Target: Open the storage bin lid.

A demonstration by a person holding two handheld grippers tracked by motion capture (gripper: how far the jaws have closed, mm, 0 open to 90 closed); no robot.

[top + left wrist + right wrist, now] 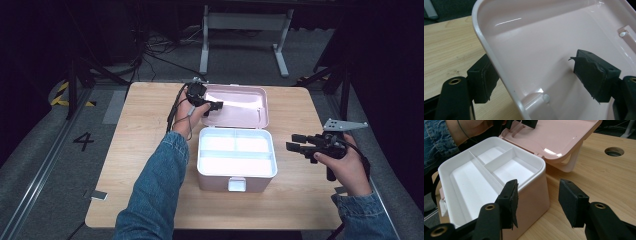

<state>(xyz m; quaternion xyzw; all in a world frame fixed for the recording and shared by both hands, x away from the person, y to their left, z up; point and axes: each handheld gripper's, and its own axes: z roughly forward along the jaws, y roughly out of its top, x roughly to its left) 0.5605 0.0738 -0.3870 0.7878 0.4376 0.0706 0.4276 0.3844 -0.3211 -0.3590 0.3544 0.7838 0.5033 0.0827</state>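
The pink storage box (235, 162) sits mid-counter with its lid (240, 105) thrown back flat behind it, the white divided tray (236, 152) bare inside. The left gripper (214, 106) straddles the lid's rim, fingers (482, 78) wide, not pressing. The right gripper (296, 142) hovers just beside the box, fingers (572, 201) wide, holding nothing. The counter (150, 115) is pale wood; cables (155, 52) trail on the grey floor (30, 145) beyond, by a white frame (245, 30).
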